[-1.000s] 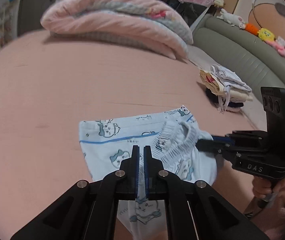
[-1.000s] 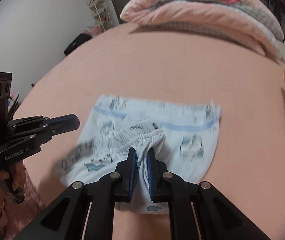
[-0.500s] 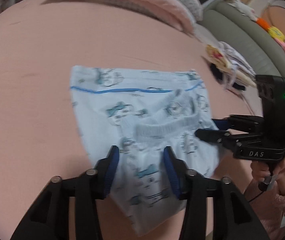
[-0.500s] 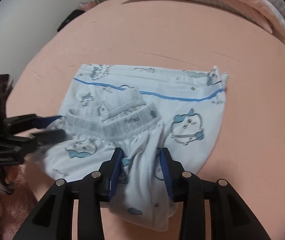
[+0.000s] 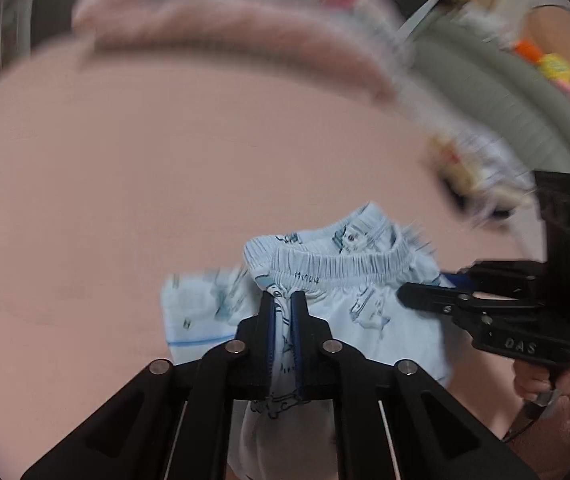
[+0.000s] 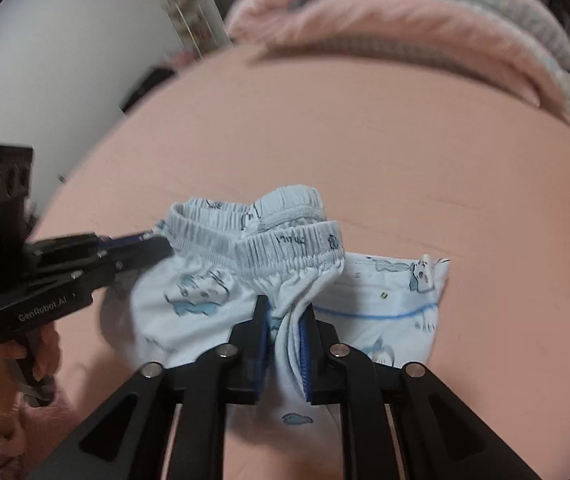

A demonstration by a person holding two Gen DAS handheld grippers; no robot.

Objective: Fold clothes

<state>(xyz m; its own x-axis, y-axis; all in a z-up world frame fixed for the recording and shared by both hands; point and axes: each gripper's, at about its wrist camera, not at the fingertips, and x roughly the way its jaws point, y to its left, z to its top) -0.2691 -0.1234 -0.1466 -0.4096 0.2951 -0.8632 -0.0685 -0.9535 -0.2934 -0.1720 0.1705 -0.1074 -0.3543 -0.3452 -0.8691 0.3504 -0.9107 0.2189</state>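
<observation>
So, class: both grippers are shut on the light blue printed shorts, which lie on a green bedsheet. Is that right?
Not quite. The left gripper and right gripper are indeed shut on the light blue printed shorts, but the bedsheet is pink, not green. Both wrist views show it.

I'm in a home bedroom: a pink bed sheet under me, a rolled quilt, plush toys on a padded headboard.

Pink bedsheet; rolled quilt; grey sofa.
</observation>
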